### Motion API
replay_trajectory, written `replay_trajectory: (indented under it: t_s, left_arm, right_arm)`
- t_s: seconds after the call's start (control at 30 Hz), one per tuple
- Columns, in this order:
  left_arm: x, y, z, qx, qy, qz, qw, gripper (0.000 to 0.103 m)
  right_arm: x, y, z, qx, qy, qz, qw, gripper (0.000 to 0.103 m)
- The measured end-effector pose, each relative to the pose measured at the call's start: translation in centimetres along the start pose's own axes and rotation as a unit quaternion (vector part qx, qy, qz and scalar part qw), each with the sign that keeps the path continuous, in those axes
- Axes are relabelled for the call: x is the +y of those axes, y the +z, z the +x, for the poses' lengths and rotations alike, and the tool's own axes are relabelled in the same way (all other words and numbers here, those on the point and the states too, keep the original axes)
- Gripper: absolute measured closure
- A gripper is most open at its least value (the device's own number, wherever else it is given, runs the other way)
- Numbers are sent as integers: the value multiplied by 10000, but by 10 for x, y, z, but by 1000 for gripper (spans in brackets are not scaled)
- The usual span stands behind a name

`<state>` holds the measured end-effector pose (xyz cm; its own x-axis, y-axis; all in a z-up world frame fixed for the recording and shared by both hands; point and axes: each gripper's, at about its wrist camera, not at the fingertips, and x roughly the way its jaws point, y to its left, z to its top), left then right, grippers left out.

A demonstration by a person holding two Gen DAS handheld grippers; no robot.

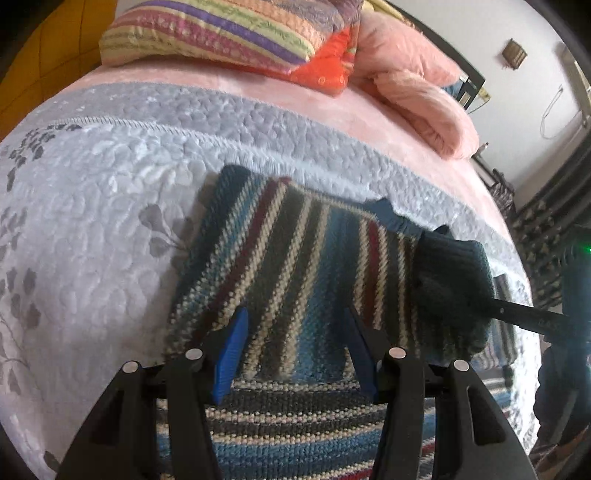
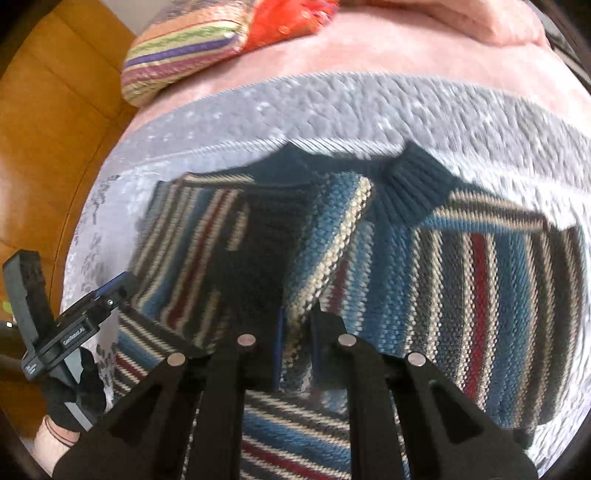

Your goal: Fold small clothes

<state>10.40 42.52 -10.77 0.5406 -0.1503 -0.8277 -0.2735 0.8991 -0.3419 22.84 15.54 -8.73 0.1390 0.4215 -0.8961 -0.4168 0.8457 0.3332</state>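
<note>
From my left wrist cam, the left gripper (image 1: 295, 343) sat spread wide, nothing in it, over the striped knitted sweater (image 1: 280, 258) lying on the pale grey quilted bedspread (image 1: 92, 184). Only the right cam showed the right gripper (image 2: 297, 325) pinched tight on a folded sweater edge. The left cam alone caught the fluffy pink blanket (image 1: 417, 92) and white wall (image 1: 480, 33).

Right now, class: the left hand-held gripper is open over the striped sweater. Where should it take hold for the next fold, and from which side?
Grip the near folded edge of the striped sweater, just ahead of the open left hand-held gripper. Come from the near side, low along the bedspread. That edge lies flat and free, while the right hand-held gripper already pinches a raised fold.
</note>
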Motion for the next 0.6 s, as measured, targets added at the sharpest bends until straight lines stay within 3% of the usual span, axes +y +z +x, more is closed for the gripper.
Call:
replay_trajectory:
  t_s: [0.3,0.43,0.53,0.6]
  left_arm:
    - [10,-10,22,189,117,-59,9997,50]
    - [10,-8,18,231,114,-76,9996,50]
    - [4,-4,3,63,43,5,10000,50]
    - [-2,-2,-2,1,-22,55,10000,50]
  right_arm:
    - [-19,-9,27,146,-46,352,9993,85]
    - [-11,-11,0,-113,-421,142,9989,80]
    - [2,-13,-28,-487,-463,-105,9977,72]
    - [15,-11,-31,-461,-407,-344,9975,67]
